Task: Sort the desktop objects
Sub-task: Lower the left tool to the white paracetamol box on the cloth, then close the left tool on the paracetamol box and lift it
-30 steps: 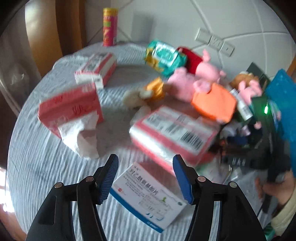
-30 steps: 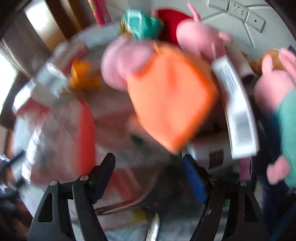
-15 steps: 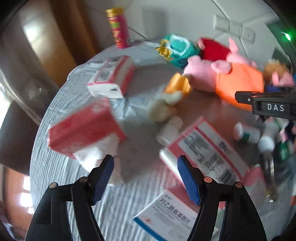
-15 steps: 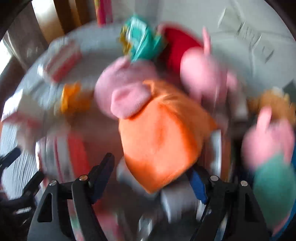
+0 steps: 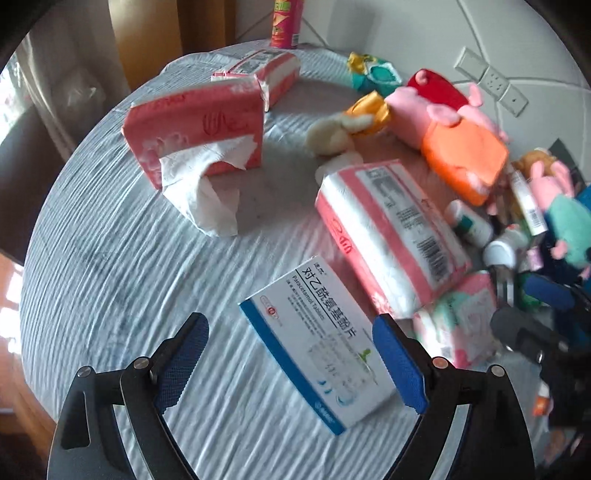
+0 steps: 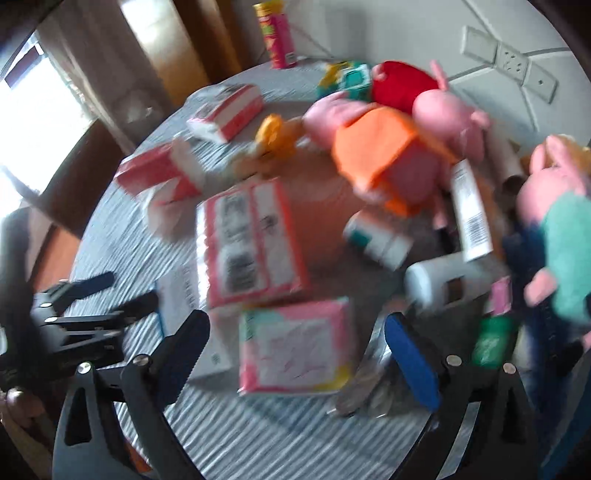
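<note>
My left gripper is open and empty, its jaws on either side of a white and blue medicine box lying on the round table. My right gripper is open and empty above a small pink tissue pack. Pink tissue packs, pig plush toys, a rabbit plush and white bottles lie around. The left gripper also shows in the right wrist view.
A red snack can stands at the table's far edge. A teal wipes pack lies beside it. A loose tissue hangs from one pack. A metal spoon lies near the right gripper. A wall with sockets is behind.
Both grippers pulled back from the pile. The left gripper now frames the medicine box; the right now hangs over the small pink pack instead of the orange-dressed pig.
</note>
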Motion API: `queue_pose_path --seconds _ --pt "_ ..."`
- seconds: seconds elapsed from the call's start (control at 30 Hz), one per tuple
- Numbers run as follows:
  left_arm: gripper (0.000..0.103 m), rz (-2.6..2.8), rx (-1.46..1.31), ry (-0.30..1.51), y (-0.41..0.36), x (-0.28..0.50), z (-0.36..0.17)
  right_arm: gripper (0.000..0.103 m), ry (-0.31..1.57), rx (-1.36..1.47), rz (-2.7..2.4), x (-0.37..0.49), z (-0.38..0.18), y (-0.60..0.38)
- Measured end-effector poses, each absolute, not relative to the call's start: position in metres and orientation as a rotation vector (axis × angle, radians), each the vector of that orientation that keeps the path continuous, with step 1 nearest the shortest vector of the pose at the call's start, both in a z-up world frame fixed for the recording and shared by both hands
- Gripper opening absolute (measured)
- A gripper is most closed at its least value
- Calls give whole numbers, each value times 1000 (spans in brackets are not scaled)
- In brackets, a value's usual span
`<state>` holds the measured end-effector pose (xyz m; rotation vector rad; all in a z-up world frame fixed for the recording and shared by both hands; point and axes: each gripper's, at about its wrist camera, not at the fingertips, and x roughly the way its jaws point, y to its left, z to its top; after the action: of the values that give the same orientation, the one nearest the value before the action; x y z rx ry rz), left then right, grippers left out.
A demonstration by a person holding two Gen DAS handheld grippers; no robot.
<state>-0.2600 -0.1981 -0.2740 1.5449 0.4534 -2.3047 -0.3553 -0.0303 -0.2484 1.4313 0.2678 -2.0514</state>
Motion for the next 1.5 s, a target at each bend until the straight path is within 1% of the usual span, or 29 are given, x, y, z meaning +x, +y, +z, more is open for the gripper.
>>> queue_pose_path --seconds 0.03,0.1,0.23,0.27,0.3,0.33,0.43,0.5,0.57,0.6,0.7,0.77,0.87,0.93,1.1,1.2,1.27,1.3,1.4,1.43,1.5 --pt "91 -2280 1555 444 -195 -263 -280 97 279 1455 -2042 -356 -257 -32" --pt "91 -2243 1608 497 -189 -267 -295 97 302 1503 -2024 -358 -273 -34" --pt "91 -2257 1612 494 -188 -258 -304 97 346 1599 -1974 -354 -306 -33" --pt "89 -2269 1621 494 -189 -255 -304 97 357 1615 -1972 -352 -311 -30" --pt "85 -2282 1630 495 -191 -252 -304 97 354 1627 -1967 -348 -315 -26" --pt "82 -2289 1638 477 -192 -249 -303 97 346 1632 -1966 -346 -315 -22" --pt "79 -2308 1659 438 -196 -244 -298 96 315 1641 -1973 -339 -315 -11" --pt "79 -2320 1670 430 -197 -243 -291 96 283 1641 -1983 -337 -313 -3" --pt "83 -2340 1645 449 -192 -249 -284 96 253 1628 -1991 -337 -312 1" --pt "87 -2335 1642 449 -185 -256 -284 96 241 1618 -1997 -337 -310 2" --pt "87 -2268 1636 432 -170 -269 -292 96 255 1577 -2003 -337 -305 0" --pt "87 -2221 1627 400 -162 -273 -298 96 303 1553 -2010 -335 -303 -3" --pt "87 -2192 1622 360 -156 -269 -299 96 292 1550 -2006 -335 -302 2" --pt "87 -2168 1625 403 -165 -260 -299 96 280 1549 -2003 -336 -302 5" --pt "87 -2107 1613 590 -184 -238 -309 97 271 1511 -1979 -333 -301 3" --pt "88 -2109 1581 574 -171 -244 -312 97 293 1470 -1964 -331 -301 -1" --pt "85 -2092 1567 492 -161 -248 -315 97 309 1445 -1954 -330 -300 -3" --pt "74 -2115 1564 485 -158 -246 -313 97 317 1433 -1949 -330 -300 -4" --pt "75 -2160 1568 458 -153 -238 -311 98 341 1396 -1934 -329 -299 -7" --pt "75 -2171 1571 447 -153 -234 -311 102 349 1383 -1929 -329 -299 -8" --pt "75 -2191 1579 425 -152 -228 -312 103 358 1354 -1933 -331 -301 -11"
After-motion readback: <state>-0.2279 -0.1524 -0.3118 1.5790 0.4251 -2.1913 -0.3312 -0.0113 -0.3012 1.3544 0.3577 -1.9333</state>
